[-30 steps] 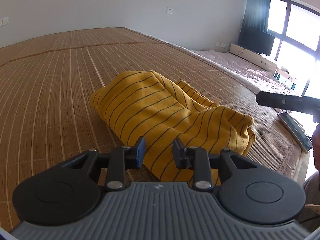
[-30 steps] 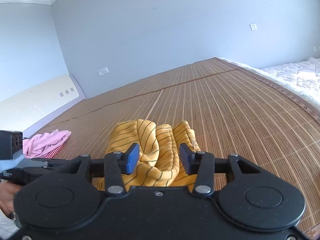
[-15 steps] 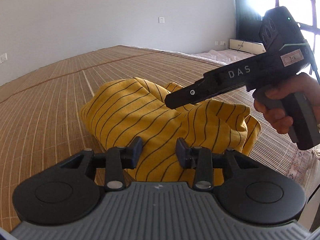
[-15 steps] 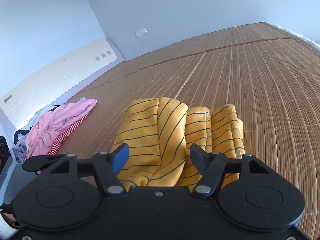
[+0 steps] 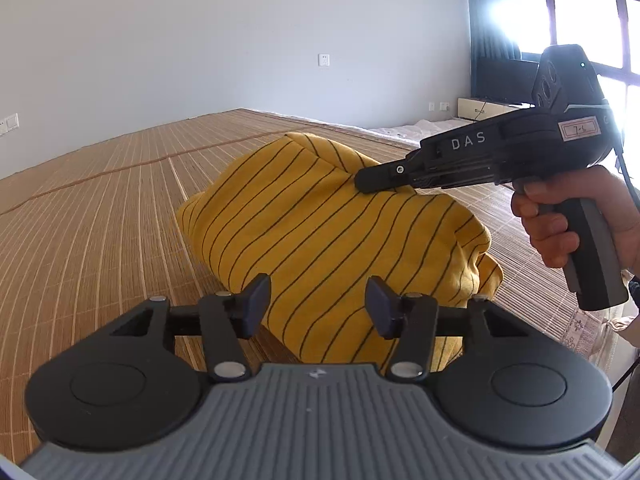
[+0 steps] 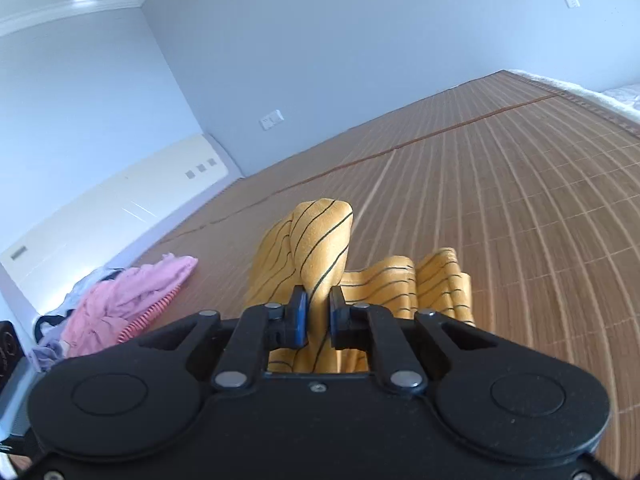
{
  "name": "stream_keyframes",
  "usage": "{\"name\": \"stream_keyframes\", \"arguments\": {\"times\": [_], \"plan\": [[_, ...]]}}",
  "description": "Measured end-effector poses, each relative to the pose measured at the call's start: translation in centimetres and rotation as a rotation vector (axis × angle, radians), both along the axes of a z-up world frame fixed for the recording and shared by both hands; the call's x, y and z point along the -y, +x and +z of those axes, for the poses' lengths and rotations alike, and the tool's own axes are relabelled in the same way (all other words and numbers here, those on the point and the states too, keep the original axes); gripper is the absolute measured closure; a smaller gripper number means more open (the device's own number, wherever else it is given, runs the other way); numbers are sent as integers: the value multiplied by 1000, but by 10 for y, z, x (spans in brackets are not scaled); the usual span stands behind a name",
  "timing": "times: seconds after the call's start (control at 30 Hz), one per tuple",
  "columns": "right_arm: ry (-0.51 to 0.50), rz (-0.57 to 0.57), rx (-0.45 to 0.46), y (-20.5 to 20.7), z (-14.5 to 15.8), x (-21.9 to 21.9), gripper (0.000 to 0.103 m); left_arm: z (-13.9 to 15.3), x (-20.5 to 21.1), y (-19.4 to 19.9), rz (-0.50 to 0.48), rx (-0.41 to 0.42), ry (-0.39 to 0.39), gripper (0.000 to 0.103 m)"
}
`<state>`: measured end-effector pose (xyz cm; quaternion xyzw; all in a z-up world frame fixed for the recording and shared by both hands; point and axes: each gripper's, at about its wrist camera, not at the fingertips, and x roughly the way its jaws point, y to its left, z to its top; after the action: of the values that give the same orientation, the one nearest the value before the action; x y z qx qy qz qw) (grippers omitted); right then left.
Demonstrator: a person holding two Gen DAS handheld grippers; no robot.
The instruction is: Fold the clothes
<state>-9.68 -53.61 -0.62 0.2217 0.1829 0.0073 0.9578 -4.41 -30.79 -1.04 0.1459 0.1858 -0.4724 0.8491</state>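
The right gripper, spread a moment ago, now pinches a ridge of the yellow striped garment at frame centre, starting the lift, while the left gripper stays spread.

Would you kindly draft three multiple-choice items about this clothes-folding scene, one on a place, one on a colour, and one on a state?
1. Where does the pink clothing lie?
A. On the mat by the headboard, apart from the yellow shirt
B. On top of the yellow shirt
C. Between the left gripper's jaws

2. What colour is the shirt being handled?
A. White with red dots
B. Yellow with thin dark stripes
C. Plain blue

3. What is the state of the right gripper?
A. Open above bare mat
B. Open around the shirt
C. Shut on a fold of the shirt

Answers:
1. A: the pink clothing rests on the mat near the headboard.
2. B: the yellow shirt carries thin dark stripes.
3. C: the right gripper has its jaws pinching a raised fold, while the left gripper stands open.
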Motion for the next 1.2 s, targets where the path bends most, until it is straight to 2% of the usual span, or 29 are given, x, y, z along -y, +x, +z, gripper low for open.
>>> {"name": "stream_keyframes", "arguments": {"times": [0.1, 0.17, 0.23, 0.3, 0.37, 0.47, 0.53, 0.6, 0.63, 0.7, 0.77, 0.83, 0.87, 0.9, 1.0, 1.2], "plan": [[-61, -60, -100, 9, -14, -2, 90, -9, 7, -5, -3, 23, 26, 44], [-104, -55, -119, 14, -15, -7, 87, -14, 10, -8, -3, 46, 39, 44], [-132, -55, -118, 16, -13, -10, 79, -17, 12, -8, -4, 54, 42, 44], [-132, -84, -92, 9, -8, -8, 61, -18, 13, -8, -4, 56, 40, 44], [-122, -110, -86, 5, -7, -4, 60, -19, 13, -7, -4, 48, 33, 44], [-38, -95, -133, 11, -19, 8, 57, -19, 12, -8, -3, 43, 28, 44], [-6, -87, -143, 12, -23, 10, 50, -19, 12, -8, -4, 48, 29, 44], [3, -64, -148, 12, -24, 10, 35, -20, 13, -7, -4, 44, 25, 44], [10, -49, -145, 13, -24, 10, 33, -20, 13, -7, -4, 40, 23, 44], [13, -18, -144, 17, -25, 5, 35, -19, 11, -9, -4, 34, 20, 44], [-42, -13, -155, 21, -24, -2, 39, -20, 12, -6, -4, 34, 18, 44], [-113, -19, -165, 25, -24, -10, 53, -20, 12, -7, -3, 41, 18, 44], [-127, -18, -160, 26, -23, -13, 64, -20, 13, -7, -3, 45, 19, 44], [-130, -12, -154, 27, -23, -14, 71, -19, 13, -8, -3, 51, 21, 44], [-139, 1, -123, 25, -20, -17, 81, -13, 10, -15, -2, 83, 24, 44], [124, 60, 145, -11, 7, 10, 82, 23, -9, -28, -4, 115, -83, 44]]}}
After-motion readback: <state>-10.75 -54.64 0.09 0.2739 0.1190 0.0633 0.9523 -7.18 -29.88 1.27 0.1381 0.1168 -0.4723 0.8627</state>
